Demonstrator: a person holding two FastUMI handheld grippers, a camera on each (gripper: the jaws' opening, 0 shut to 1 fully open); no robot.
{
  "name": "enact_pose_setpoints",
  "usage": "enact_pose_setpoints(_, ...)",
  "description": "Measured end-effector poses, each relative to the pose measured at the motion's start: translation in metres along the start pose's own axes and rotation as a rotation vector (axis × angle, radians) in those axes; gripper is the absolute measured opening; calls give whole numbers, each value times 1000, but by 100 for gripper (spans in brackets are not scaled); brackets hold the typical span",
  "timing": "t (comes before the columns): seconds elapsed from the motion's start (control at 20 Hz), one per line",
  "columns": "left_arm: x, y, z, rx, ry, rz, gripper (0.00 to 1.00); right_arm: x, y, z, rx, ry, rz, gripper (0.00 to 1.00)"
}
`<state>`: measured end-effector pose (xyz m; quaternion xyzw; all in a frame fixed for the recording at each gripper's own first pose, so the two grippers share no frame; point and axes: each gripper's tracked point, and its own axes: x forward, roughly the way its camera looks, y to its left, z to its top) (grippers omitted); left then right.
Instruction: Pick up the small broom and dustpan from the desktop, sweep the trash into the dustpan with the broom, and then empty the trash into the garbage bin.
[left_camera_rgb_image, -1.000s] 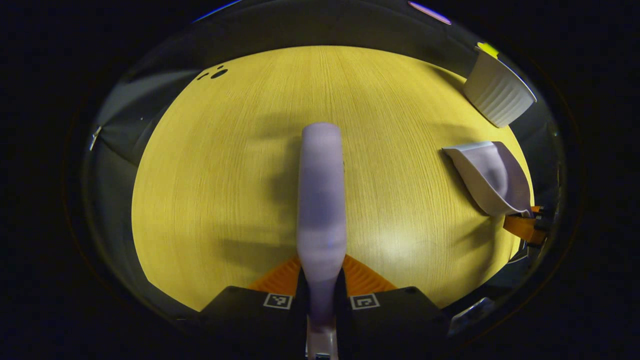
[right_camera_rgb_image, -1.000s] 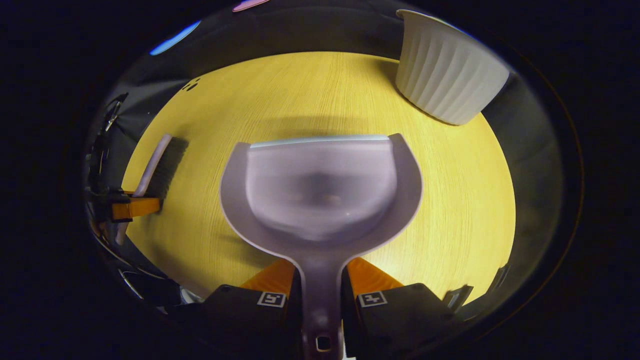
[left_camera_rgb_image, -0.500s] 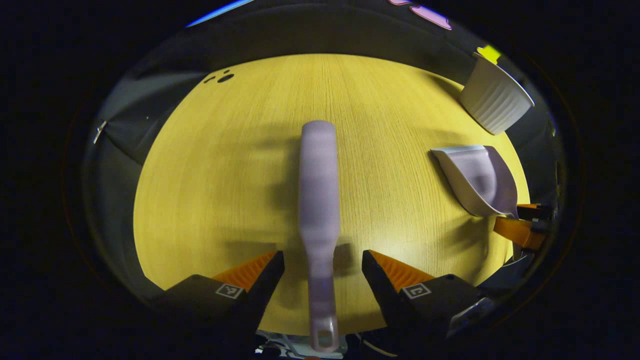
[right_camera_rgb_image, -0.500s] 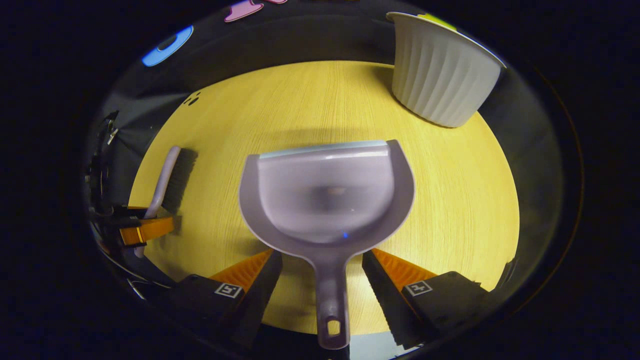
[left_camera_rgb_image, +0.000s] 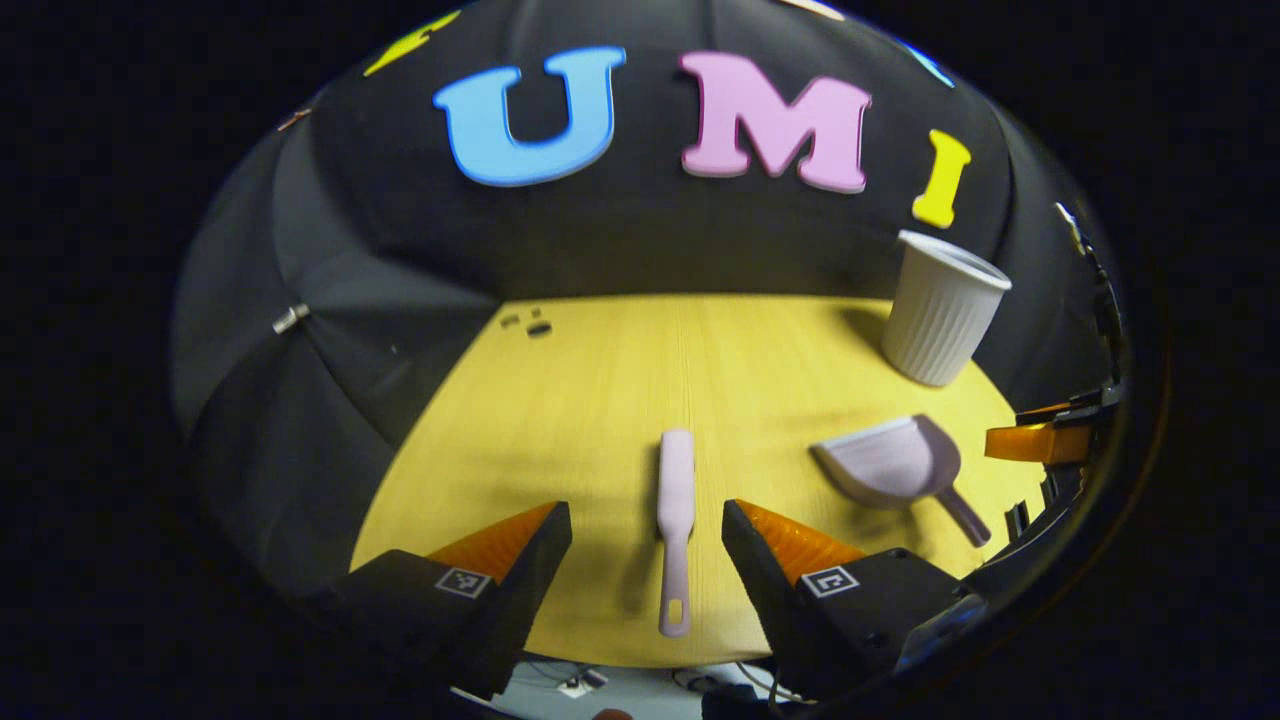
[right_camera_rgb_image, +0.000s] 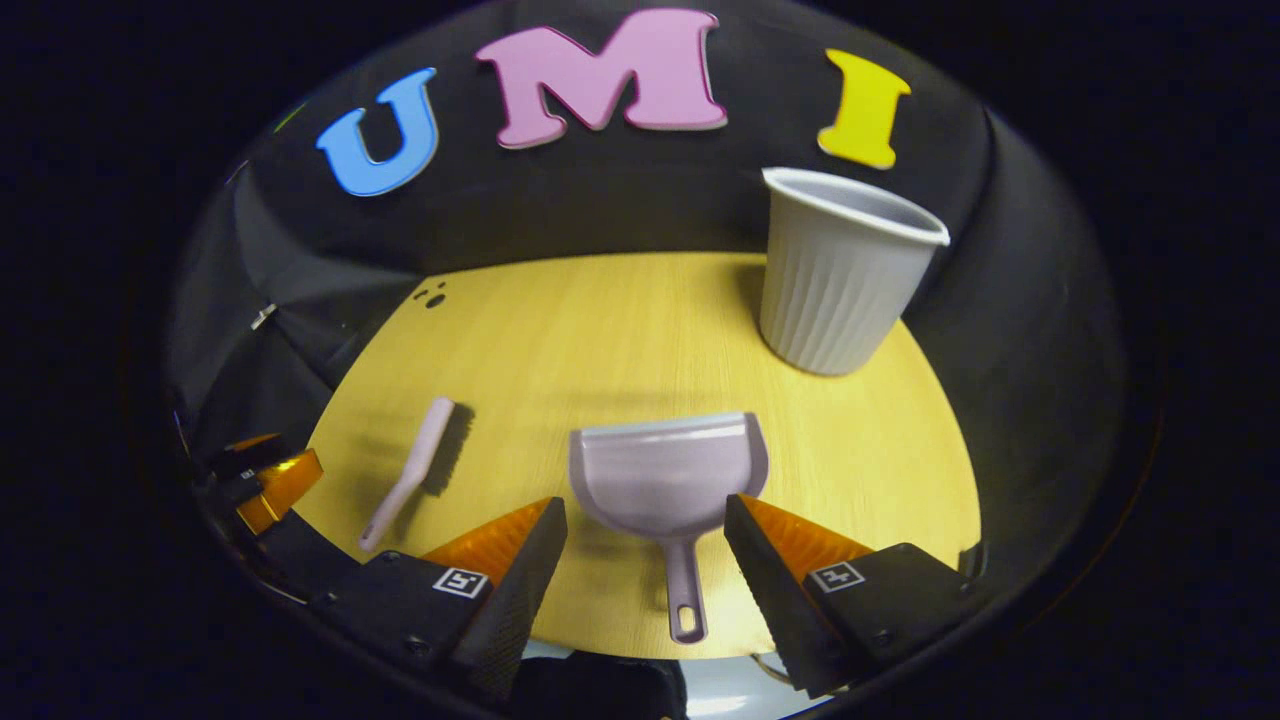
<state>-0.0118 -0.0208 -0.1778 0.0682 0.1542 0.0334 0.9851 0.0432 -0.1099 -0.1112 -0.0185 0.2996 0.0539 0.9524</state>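
Both grippers have let go and pulled back since a second ago, when the left one pinched the broom handle and the right one pinched the dustpan handle. Now the tools look smaller and farther off, and more of the booth wall shows.

In the left gripper view, the left gripper (left_camera_rgb_image: 646, 520) has its fingers spread wide with nothing between them. The broom (left_camera_rgb_image: 676, 500) lies flat on the desktop (left_camera_rgb_image: 600, 370) straight ahead of it, handle end pointing back at the gripper. That makes it easy to grab again. Off to its right sits the dustpan (left_camera_rgb_image: 885, 465), and farther ahead on that side stands the garbage bin (left_camera_rgb_image: 940, 308), upright.

In the right gripper view, the right gripper (right_camera_rgb_image: 645, 525) is spread wide too and holds nothing. The dustpan lies just ahead of it, handle toward the gripper and its open mouth facing away. The bin stands ahead and a bit to the right, well apart from the dustpan. The broom lies to the left, near the other gripper.

I see no trash on the desktop or in the dustpan. So I think the sweeping and emptying are done, and the tools were set down neatly to finish.
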Motion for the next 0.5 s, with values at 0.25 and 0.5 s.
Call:
enact_pose_setpoints(0.25, -84, -2, 44, -47, -257, 42, 96, -58, 66, 50, -61, -278, 117, 99)
enact_pose_setpoints(0.5, -137, -1, 36, -103, -327, 76, 96, -94, 101, 35, -122, -341, 211, 99)
